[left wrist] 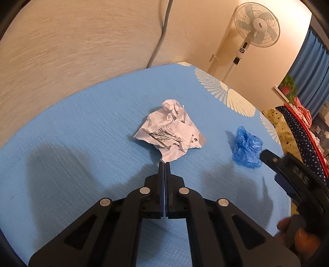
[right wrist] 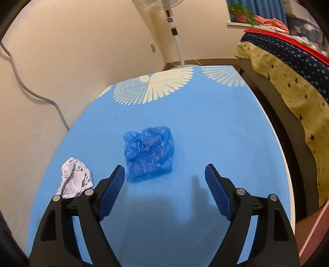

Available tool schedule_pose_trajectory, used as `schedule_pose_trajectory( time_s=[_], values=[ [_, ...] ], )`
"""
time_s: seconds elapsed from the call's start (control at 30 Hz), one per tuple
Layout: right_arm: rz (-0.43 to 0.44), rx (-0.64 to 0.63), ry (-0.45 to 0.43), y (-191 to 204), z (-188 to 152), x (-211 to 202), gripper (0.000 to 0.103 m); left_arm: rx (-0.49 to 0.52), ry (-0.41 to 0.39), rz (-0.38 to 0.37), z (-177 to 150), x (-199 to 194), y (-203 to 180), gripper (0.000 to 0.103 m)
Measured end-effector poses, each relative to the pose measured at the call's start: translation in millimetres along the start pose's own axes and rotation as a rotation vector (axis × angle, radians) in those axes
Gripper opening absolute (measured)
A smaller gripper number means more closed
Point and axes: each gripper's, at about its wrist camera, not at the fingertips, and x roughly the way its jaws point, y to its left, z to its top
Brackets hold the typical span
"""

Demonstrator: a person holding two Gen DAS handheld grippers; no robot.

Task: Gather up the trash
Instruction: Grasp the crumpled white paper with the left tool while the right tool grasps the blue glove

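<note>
Nearest, the left gripper has its jaws pressed together, empty, just short of the crumpled paper. The right gripper gapes wide before the blue plastic wad. Both 2 pieces lie uncollected on the worktop; seemingly nothing gathered.

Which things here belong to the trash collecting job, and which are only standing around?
For the job:
- crumpled paper
- blue plastic bag
- left gripper, jaws shut
- right gripper, jaws open

Only around:
- standing fan
- potted plant
- grey cable
</note>
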Motion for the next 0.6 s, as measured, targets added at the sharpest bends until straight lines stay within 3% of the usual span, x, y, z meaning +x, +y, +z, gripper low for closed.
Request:
schedule_pose_trajectory(
  time_s=[0.2,0.37,0.53,0.6],
  values=[
    [-0.015,-0.045,0.045,12,8,21,0.08,-0.042,0.001,-0.009,2,2,6,0.001],
    [-0.051,-0.08,0.07,20,6,31,0.079,-0.106,-0.011,-0.034,3,0,15,0.02],
    [-0.096,-0.08,0.075,16,3,35,0.058,-0.118,-0.021,-0.087,5,1,15,0.023],
    [-0.102,-0.083,0.07,15,2,35,0.04,-0.121,-0.019,-0.106,6,1,15,0.023]
  ],
)
